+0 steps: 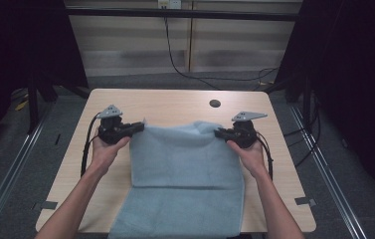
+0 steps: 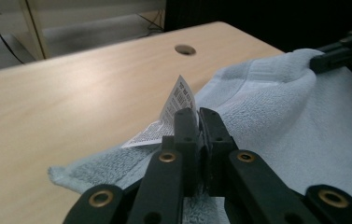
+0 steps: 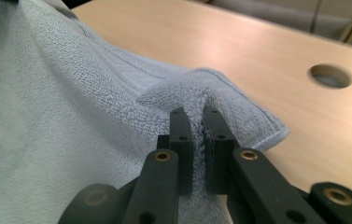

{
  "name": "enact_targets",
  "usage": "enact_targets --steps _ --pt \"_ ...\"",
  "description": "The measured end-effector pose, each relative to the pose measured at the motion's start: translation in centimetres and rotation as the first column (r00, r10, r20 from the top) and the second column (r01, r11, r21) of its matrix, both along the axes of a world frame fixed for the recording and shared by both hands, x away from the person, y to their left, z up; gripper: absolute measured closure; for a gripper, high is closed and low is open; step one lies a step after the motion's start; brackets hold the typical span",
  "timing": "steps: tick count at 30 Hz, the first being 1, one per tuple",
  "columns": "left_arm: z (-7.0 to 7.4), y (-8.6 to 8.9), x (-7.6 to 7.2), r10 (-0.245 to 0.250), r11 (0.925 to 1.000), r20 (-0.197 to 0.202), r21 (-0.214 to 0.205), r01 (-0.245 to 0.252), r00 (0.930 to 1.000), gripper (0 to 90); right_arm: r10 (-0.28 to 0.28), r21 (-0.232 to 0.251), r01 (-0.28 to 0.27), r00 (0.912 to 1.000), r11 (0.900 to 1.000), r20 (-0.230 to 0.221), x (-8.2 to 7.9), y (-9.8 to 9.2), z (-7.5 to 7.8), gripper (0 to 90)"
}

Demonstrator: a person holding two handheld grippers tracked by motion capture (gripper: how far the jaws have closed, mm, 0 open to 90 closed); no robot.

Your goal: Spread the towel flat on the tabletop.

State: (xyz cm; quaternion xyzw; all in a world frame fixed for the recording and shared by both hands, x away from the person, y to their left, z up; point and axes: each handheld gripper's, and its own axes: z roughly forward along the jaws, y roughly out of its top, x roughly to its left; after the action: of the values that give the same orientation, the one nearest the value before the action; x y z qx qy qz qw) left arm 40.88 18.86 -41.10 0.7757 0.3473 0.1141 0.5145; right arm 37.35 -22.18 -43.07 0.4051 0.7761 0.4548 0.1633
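Note:
A light blue towel (image 1: 182, 169) lies across the middle of the wooden table (image 1: 175, 102), its near part hanging toward the front edge. My left gripper (image 1: 141, 127) is shut on the towel's far left corner (image 2: 239, 116), where a white printed label (image 2: 171, 112) sticks up beside the jaws. My right gripper (image 1: 218, 132) is shut on the far right corner, with a fold of towel (image 3: 197, 93) pinched between its jaws. Both corners are lifted off the table. In the left gripper view the right gripper (image 2: 316, 63) shows at the far edge of the cloth.
A round cable hole (image 1: 215, 103) sits in the table's far right part. Bare wood shows beyond the towel and at both sides. Black cables run along the floor behind the table, and dark curtains stand at left and right.

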Motion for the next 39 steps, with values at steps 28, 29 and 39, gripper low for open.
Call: enact_targets --steps 28,29,39 --pt "-9.4 -2.6 -5.0 -0.122 0.9542 -0.101 0.262 0.145 0.9874 69.0 -0.039 -0.092 0.025 0.9884 0.9955 -0.147 -3.6 -0.8 -5.4 52.9" --pt "-9.4 -2.2 -5.5 -0.118 0.9565 -0.105 0.255 0.142 0.9874 69.0 -0.033 -0.089 0.020 0.9884 0.9959 -0.148 -3.9 -0.7 -5.6 52.8" --pt "-9.1 2.5 -12.3 -0.115 0.9663 -0.161 0.211 0.148 0.9802 63.7 0.014 -0.099 -0.029 0.9892 0.9947 -0.146 -6.9 0.0 -6.2 49.5"
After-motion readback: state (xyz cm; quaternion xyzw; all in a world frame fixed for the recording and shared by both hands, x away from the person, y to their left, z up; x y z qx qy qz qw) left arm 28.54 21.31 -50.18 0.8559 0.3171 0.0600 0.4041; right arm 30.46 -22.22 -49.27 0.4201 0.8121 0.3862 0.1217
